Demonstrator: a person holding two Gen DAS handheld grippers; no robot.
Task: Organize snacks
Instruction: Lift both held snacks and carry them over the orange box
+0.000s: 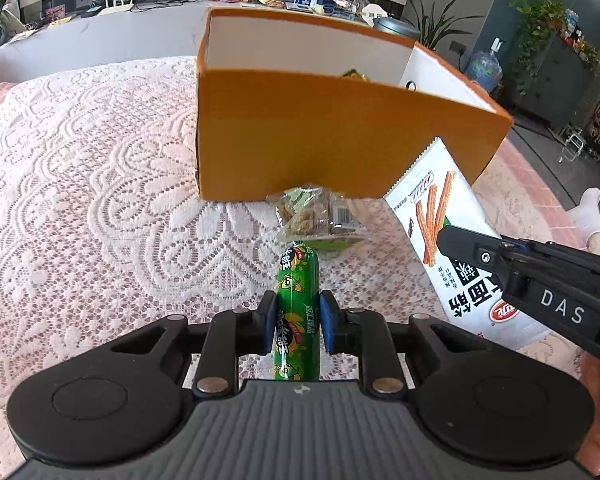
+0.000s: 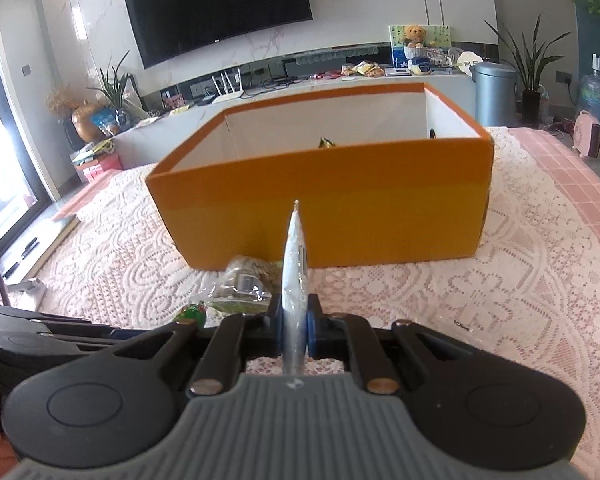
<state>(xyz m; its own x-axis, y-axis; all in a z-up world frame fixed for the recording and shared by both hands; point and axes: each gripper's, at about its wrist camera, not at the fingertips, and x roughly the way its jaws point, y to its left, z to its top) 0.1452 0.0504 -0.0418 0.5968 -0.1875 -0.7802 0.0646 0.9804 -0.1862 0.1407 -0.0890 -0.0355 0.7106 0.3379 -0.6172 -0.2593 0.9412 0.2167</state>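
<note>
My left gripper [image 1: 293, 322] is closed on a green sausage stick [image 1: 296, 312], its 2 blue pads [image 1: 327, 322] pressed against either side of the wrapper, with the sausage pointing straight ahead toward the far side of the table. My right gripper [image 2: 294, 330] is clamped on a white snack packet [image 2: 294, 280], seen edge-on in its own view as a thin silver sliver standing upright between the pads; from the left wrist view the same packet [image 1: 440, 216] shows its printed face with orange sticks, held up at a tilt to the right of the sausage, and the right gripper [image 1: 512, 256] reaches in from the right edge. Just beyond the sausage's far tip a clear bag of brown snacks [image 1: 314, 216] lies on the lace tablecloth [image 1: 100, 200], touching or nearly touching the near wall of the orange cardboard box [image 1: 340, 136]. The box is open at the top with white inner walls, and a bit of a yellow-green wrapper [image 2: 326, 143] peeks over its near rim from inside; I cannot tell what else it holds. In the right wrist view the box [image 2: 360, 208] sits straight ahead, the clear bag [image 2: 246, 280] near its left front corner. Far behind are a wall television [image 2: 216, 4] and a long white counter [image 2: 260, 96].
</note>
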